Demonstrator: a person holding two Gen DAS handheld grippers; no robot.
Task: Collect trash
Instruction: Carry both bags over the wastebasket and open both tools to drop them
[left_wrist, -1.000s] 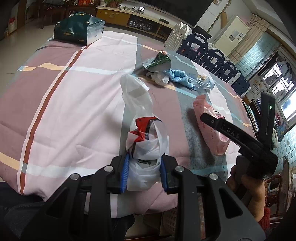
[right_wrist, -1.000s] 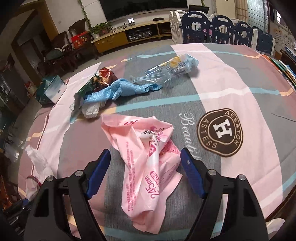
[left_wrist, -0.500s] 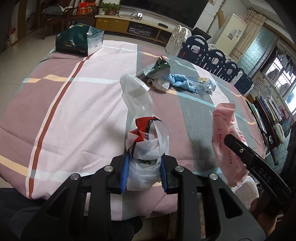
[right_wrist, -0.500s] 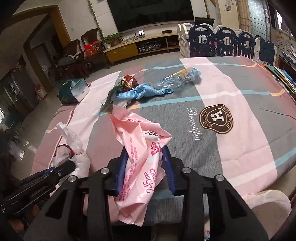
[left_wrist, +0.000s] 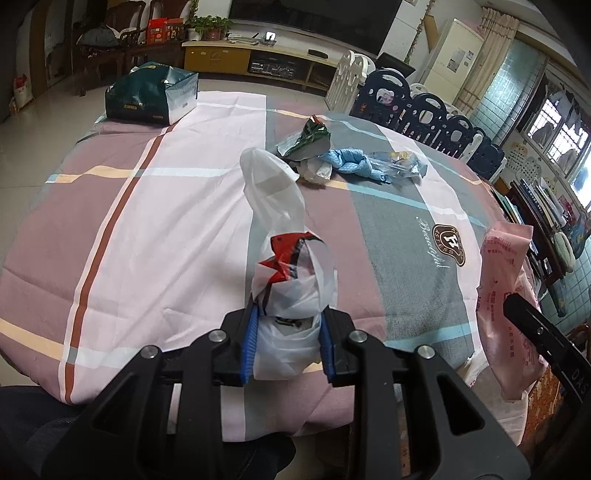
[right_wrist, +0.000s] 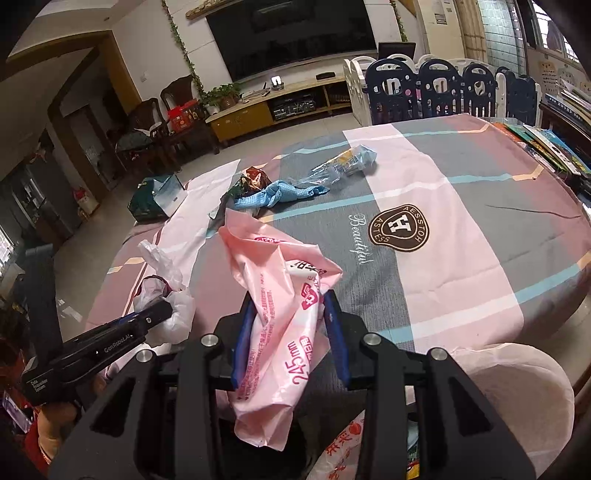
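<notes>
Left wrist view: left gripper (left_wrist: 289, 345) is clamping a white bag (left_wrist: 291, 295), blue pads pressing both sides of its bunched lower part. The bag is standing up between the jaws, a red and black print near its middle, its loose top sticking up ahead of the gripper. Beyond it, on the striped cloth (left_wrist: 177, 221), a trash pile is lying well ahead: a green wrapper (left_wrist: 308, 138), a blue rag (left_wrist: 352, 166) and a clear bottle (left_wrist: 400, 164), touching one another. A green box (left_wrist: 151, 98) is sitting far ahead to the left. At the right edge the right gripper's black finger is showing, with the pink bag (left_wrist: 504, 291) hanging against it.

Right wrist view: right gripper (right_wrist: 290, 341) is gripping the pink bag (right_wrist: 280, 291), its jaws having just been closing, now narrow and pinching the crumpled plastic between the blue pads. The bag is rising ahead of the jaws and drooping below them, off the cloth (right_wrist: 461, 258). Left and below, the left gripper (right_wrist: 147, 321) is holding the white bag (right_wrist: 166, 291). Ahead, the rag (right_wrist: 280, 194), the wrapper (right_wrist: 251, 181) and the bottle (right_wrist: 343, 164) are lying together on the cloth. A pale bin rim (right_wrist: 517, 384) is showing close at lower right.
</notes>
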